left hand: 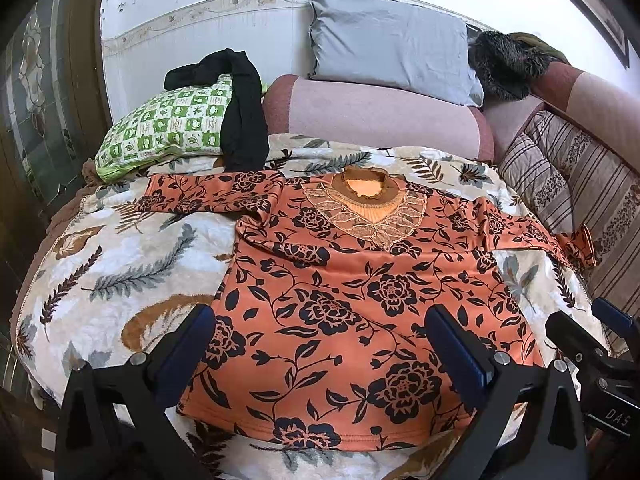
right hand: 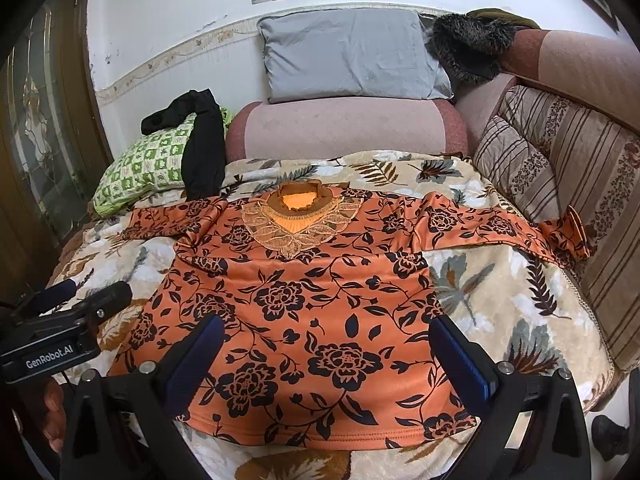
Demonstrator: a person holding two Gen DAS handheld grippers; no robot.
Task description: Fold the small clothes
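Observation:
An orange long-sleeved top [left hand: 340,300] with black flowers and a lace collar lies flat, front up, on a leaf-patterned blanket [left hand: 120,264]; it also shows in the right wrist view [right hand: 304,312]. Both sleeves are spread out sideways. My left gripper [left hand: 320,344] is open above the top's hem, holding nothing. My right gripper [right hand: 326,352] is open above the hem too, and it shows at the right edge of the left wrist view [left hand: 592,332]. The left gripper shows at the left of the right wrist view [right hand: 80,296].
A green checked pillow [left hand: 168,128] with a black garment [left hand: 240,120] draped over it lies at the back left. A grey pillow [left hand: 384,44] and a furry dark item [left hand: 504,60] sit on the pink sofa back. A striped cushion [left hand: 580,200] runs along the right.

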